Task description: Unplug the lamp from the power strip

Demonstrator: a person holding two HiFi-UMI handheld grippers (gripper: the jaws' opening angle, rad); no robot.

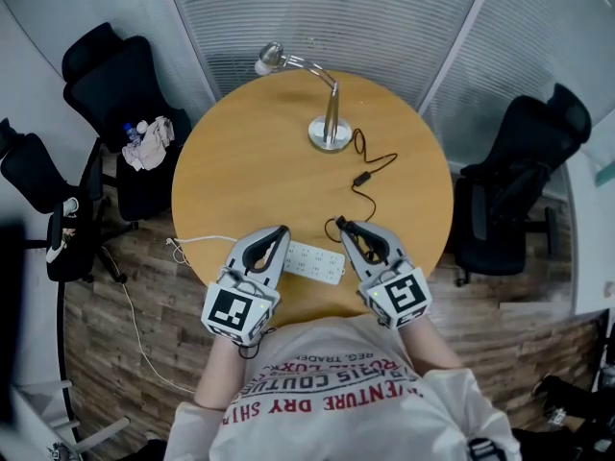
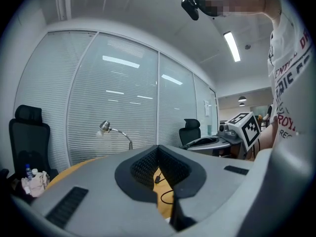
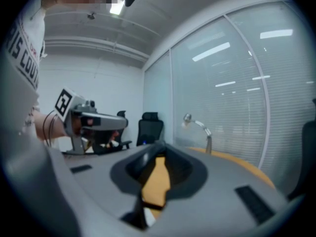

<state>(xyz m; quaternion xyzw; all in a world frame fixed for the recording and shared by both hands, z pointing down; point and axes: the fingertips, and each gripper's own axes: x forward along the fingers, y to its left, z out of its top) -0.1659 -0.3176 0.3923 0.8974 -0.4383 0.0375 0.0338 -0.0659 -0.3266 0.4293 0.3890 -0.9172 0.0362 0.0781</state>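
A silver desk lamp (image 1: 330,113) stands at the far side of the round wooden table (image 1: 240,152). Its black cord (image 1: 370,176) runs toward me and ends by the right end of the white power strip (image 1: 317,262); the plug itself is hidden. My left gripper (image 1: 280,230) hovers over the strip's left end, its tips together and nothing in them. My right gripper (image 1: 343,225) sits at the cord's near end with its jaws slightly apart and nothing visible between them. In the gripper views the lamp (image 2: 111,130) (image 3: 197,125) shows beyond each gripper (image 2: 158,149) (image 3: 160,149).
The strip's white cable (image 1: 197,239) drops off the table's left edge to the floor. Black office chairs stand at the left (image 1: 115,84) and right (image 1: 519,181); the left one holds clothes and bottles (image 1: 144,142). Blinds cover the glass wall behind the table.
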